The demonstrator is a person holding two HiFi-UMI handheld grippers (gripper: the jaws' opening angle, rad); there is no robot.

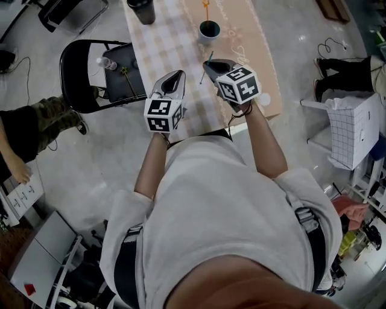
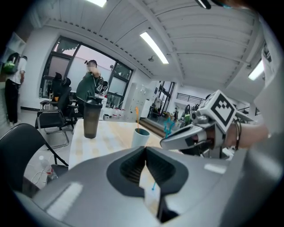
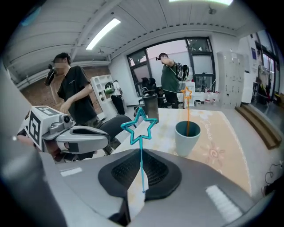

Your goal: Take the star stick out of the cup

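My right gripper (image 3: 142, 155) is shut on the thin stem of a blue star stick (image 3: 140, 126), which stands upright above the jaws. In the head view this gripper (image 1: 212, 63) holds the blue stick (image 1: 205, 67) over the table, short of the pale cup (image 1: 209, 30). The cup (image 3: 187, 138) is upright on the tan mat, and an orange star stick (image 3: 187, 106) stands in it. My left gripper (image 1: 178, 75) hovers beside the right one with its jaws shut on nothing (image 2: 145, 153). The left gripper view shows the cup (image 2: 141, 137) ahead.
A dark tumbler (image 1: 141, 9) stands at the far end of the checked tablecloth (image 1: 169, 48). A black folding chair (image 1: 78, 66) with a water bottle (image 1: 107, 63) sits left of the table. A person (image 1: 24, 130) is at the left, and a white box (image 1: 356, 130) at the right.
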